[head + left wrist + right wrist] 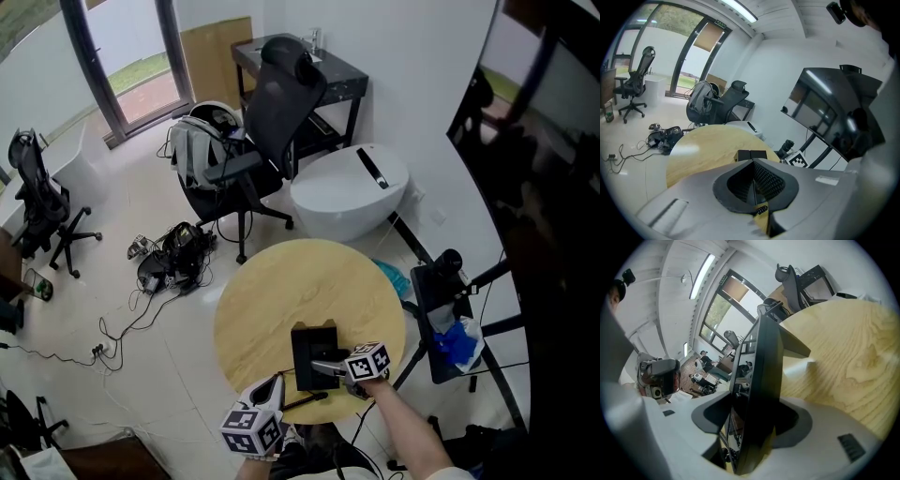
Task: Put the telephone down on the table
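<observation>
The black telephone (314, 361) rests on the round wooden table (281, 291) near its front edge, propped on its own stand. My right gripper (325, 367) reaches in from the right; its jaws straddle the telephone's near end. In the right gripper view the telephone (759, 380) runs edge-on between the jaws of the right gripper (754, 427), with dark gaps on both sides, so the gripper is open. My left gripper (277, 386) hovers at the table's front edge, left of the telephone (751, 154). The left gripper (753, 183) is shut on nothing.
A black office chair (272, 112) and a white rounded unit (352, 192) stand beyond the table. A backpack (202, 141) and tangled cables (173, 253) lie on the floor to the left. A black stand with blue cloth (450, 328) sits close on the right, under a large dark screen (553, 187).
</observation>
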Available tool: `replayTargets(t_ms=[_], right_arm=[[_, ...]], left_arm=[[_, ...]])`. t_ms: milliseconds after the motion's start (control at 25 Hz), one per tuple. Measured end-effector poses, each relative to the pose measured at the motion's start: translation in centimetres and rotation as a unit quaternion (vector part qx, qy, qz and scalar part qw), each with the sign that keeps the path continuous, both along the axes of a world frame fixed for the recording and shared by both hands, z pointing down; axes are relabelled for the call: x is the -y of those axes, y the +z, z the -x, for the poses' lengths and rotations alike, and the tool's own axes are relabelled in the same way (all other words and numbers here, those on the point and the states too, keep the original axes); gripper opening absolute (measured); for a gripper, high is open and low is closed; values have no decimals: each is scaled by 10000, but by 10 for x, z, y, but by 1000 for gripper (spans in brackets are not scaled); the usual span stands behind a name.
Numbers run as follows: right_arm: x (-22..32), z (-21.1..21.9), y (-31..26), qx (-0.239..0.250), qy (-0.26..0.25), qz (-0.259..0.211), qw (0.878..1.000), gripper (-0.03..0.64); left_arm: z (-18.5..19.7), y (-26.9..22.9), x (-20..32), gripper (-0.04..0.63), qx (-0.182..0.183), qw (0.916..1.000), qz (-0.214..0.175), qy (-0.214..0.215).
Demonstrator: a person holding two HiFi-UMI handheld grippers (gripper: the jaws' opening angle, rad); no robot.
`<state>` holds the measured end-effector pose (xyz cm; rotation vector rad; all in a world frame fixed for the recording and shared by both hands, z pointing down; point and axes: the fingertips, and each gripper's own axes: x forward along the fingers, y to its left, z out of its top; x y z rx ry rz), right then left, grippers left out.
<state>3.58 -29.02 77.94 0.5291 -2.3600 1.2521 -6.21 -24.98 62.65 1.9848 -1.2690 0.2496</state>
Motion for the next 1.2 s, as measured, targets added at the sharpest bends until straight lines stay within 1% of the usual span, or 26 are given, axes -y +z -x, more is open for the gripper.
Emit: replayTargets(t_ms=[280, 440, 800, 880, 1080, 1120, 1200], right_arm=[[0, -4, 2, 29, 81, -138, 9999, 286], [1, -11, 7, -38, 134, -228, 9996, 316], [2, -15, 9, -72, 185, -283, 9994, 327], [3, -16, 10, -148, 188, -347, 9991, 332], [6, -20, 11, -467, 248, -555, 9971, 368], [7, -20, 11, -497, 275, -585, 9967, 384], [7, -20, 7, -485, 328, -616, 9964, 387]], left_arm=[[-3, 3, -2, -15, 21, 10000, 16, 44], [-2, 5, -3, -15, 40, 10000, 44, 41], [-5, 7, -3, -15, 44, 9999, 77, 93], [-6, 8, -3, -15, 52, 9999, 77, 104], [-5, 8, -3, -15, 47, 9999, 71, 113], [-5, 8, -3, -15, 46, 9999, 70, 116], [-5, 6, -3, -15, 47, 9999, 54, 130]])
